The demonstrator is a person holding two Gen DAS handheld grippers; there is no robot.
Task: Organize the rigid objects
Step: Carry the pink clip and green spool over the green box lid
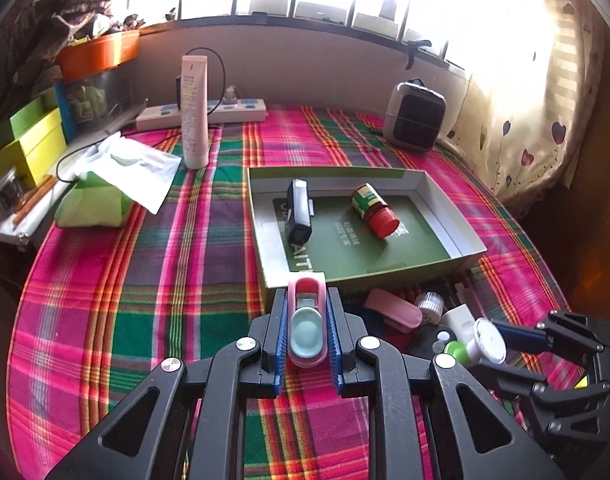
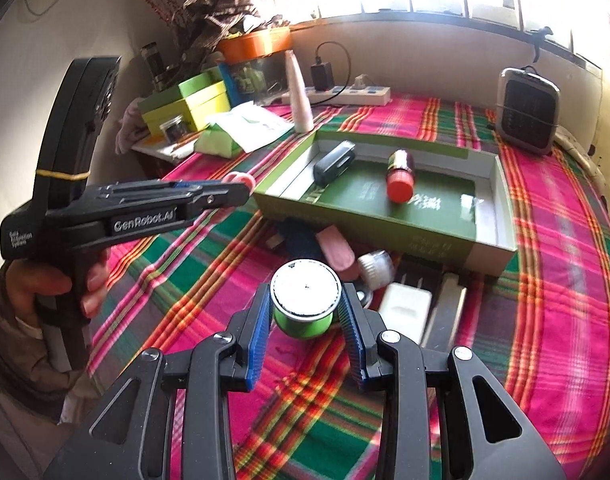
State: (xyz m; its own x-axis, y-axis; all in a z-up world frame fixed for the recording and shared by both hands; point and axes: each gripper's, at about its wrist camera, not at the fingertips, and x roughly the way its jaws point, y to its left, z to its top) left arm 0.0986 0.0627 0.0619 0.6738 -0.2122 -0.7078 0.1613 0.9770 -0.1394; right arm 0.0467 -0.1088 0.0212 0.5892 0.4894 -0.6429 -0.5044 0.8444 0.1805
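Observation:
My left gripper [image 1: 307, 308] is shut on a pink stapler [image 1: 307, 326] with a pale blue top, held above the plaid cloth just before the green box [image 1: 449, 216]. It also shows in the right wrist view [image 2: 241, 184]. My right gripper [image 2: 305, 300] is shut on a green spool with a white end cap [image 2: 306, 292]; it shows in the left wrist view [image 1: 481, 342] too. In the box lie a black device [image 1: 299, 210] and a red-capped bottle [image 1: 375, 210].
Loose items lie in front of the box: a pink case [image 2: 337, 250], a small white jar [image 2: 375, 266], a white charger [image 2: 405, 310]. A white tube [image 1: 195, 112], power strip [image 1: 225, 114], tissue pack [image 1: 97, 200] and small heater [image 1: 415, 116] stand further back.

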